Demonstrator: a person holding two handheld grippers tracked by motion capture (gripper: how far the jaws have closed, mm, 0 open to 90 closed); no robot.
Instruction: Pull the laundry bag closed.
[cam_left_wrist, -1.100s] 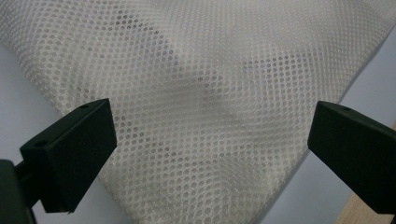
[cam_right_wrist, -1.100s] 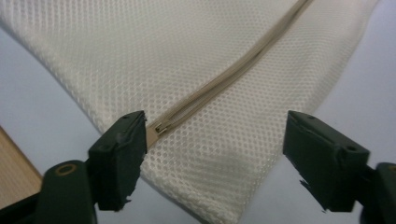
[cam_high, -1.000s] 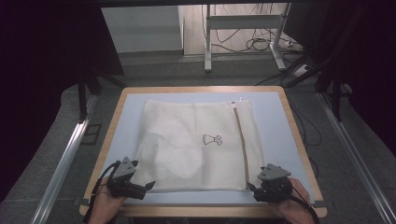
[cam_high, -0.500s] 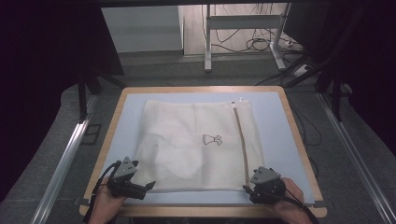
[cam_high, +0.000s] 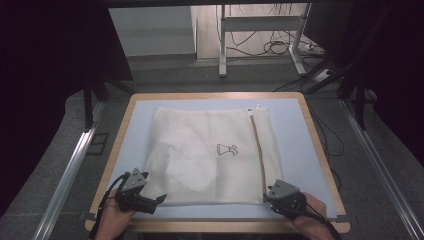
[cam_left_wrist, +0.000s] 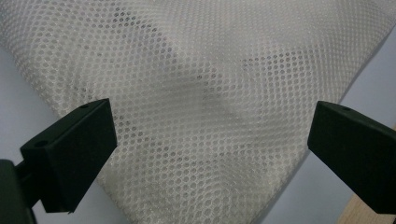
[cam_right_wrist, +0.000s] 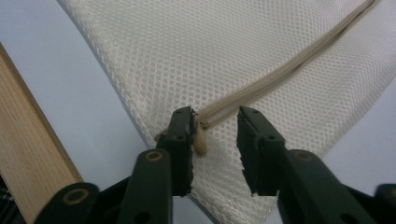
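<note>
High view: a cream mesh laundry bag (cam_high: 210, 155), rectangular and printed with a small dark emblem (cam_high: 226, 149) near its centre, lies flat on the pale blue tabletop (cam_high: 295, 135) with its light wooden border (cam_high: 210, 95). The bag occupies the middle of the frame. A beige zip (cam_high: 258, 150) runs down its right side, from the upper edge to the lower right corner.

Lower left of the high view: the left tool (cam_high: 152, 201), black with a grey three-cornered plate on top, is held in a hand at the bag's lower left corner. In the left gripper view the jaws of the left tool (cam_left_wrist: 205, 154) stand wide apart, one at the lower left and one at the lower right of the frame. The mesh corner (cam_left_wrist: 205, 116) lies between and beyond them; neither jaw touches it.

Lower right of the high view: the right tool (cam_high: 270, 196) sits at the bag's lower right corner, at the end of the zip. In the right gripper view the jaws of the right tool (cam_right_wrist: 215, 135) have just been closing and now stand with a narrow gap between them. The end of the zip (cam_right_wrist: 261, 84) and its small tan pull tab (cam_right_wrist: 201, 142) lie in that gap, just beside the left-hand jaw in the frame. The right-hand jaw stands clear of the tab, so the tab is framed rather than pinched. The wooden border (cam_right_wrist: 32, 154) crosses the lower left of this view.
</note>
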